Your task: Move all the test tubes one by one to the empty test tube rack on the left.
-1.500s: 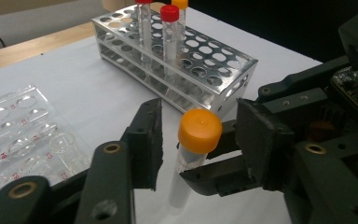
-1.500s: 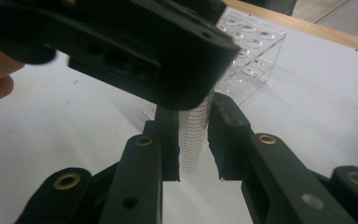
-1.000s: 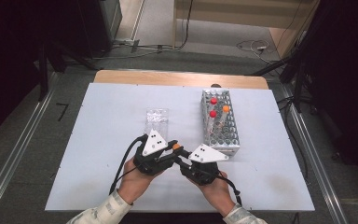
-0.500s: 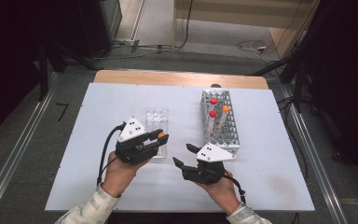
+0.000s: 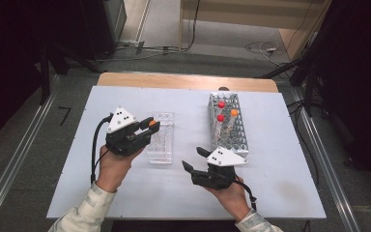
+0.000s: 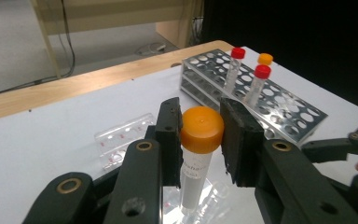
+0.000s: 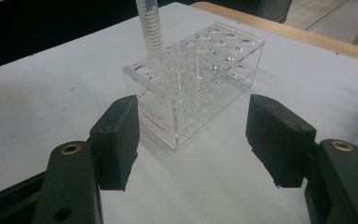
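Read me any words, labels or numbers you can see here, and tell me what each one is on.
No text is legible.
Orange-capped tube in the left gripper: dark print on its label, too blurred to read.
Clear rack: small red print on its front wall, too small to read.
Tube: graduation marks, unreadable.

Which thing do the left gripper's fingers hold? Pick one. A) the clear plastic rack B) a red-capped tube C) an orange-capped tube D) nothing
C: in the left gripper view the left gripper has its fingers pressed on the cap of the orange-capped tube, held above the clear rack.
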